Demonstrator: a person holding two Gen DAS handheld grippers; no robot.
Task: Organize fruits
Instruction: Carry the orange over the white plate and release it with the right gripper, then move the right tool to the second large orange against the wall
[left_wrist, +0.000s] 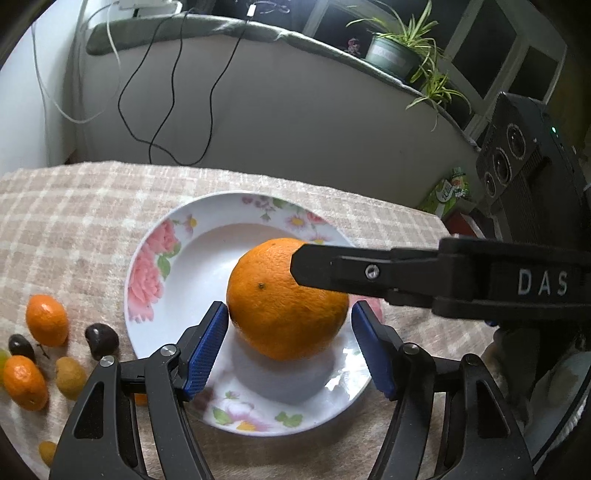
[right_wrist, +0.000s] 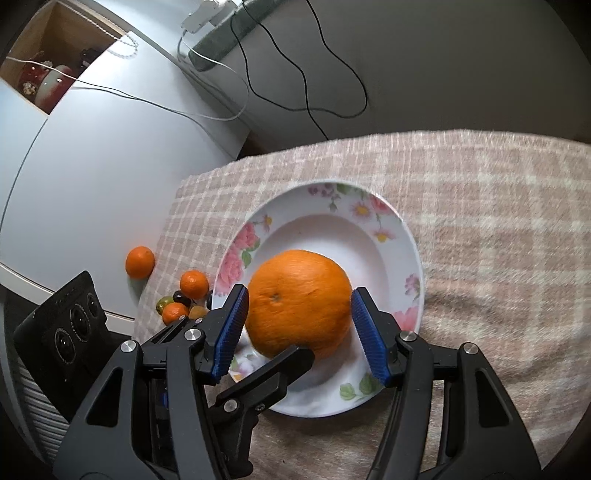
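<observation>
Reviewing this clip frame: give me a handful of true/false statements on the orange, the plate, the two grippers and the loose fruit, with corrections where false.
1. The large orange is over the floral plate. True.
2. The plate already holds several small fruits. False: the orange is the only fruit at the plate; the small fruits lie on the checked tablecloth beside it.
3. Both grippers have their blue pads on either side of the same orange. True: the left gripper and the right gripper both flank it.
4. The plate is plain white. False: its rim carries pink flower prints.
5. The right gripper is shut empty. False: its jaws are spread around the orange.
</observation>
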